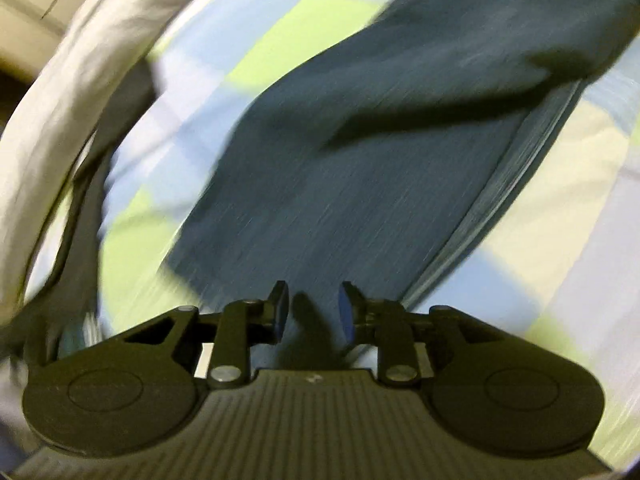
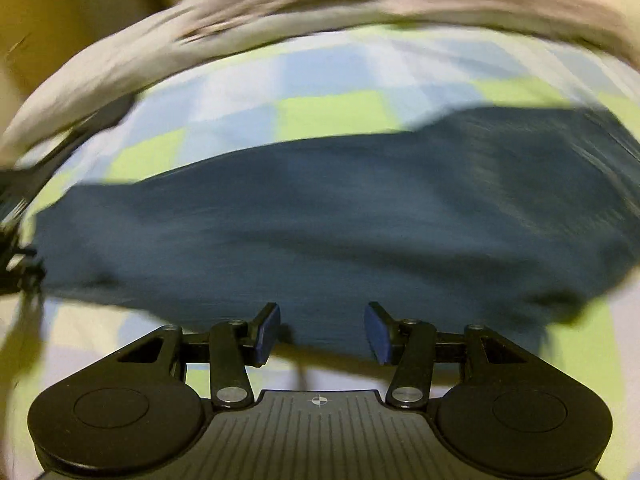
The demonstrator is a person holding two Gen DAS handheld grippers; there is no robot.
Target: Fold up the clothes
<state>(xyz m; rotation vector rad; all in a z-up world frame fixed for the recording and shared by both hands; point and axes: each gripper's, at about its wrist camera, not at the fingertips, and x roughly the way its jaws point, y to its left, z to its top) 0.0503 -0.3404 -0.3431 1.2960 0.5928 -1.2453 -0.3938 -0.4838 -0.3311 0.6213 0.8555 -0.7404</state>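
blue garment (image 2: 320, 232) flat on checkered bedsheet (image 2: 332, 116), just ahead of both grippers; left gripper (image 1: 313, 312) fingers apart, right gripper (image 2: 322, 332) too, nothing gripped

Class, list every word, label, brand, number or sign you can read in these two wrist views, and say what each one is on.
No readable words, brands or numbers in either view.
Right tongs: a small round crosshair sign on the body, no lettering.
Left tongs: a small pale mark on the body, too blurred to read.
Blue garment and checked bedsheet: no print visible.
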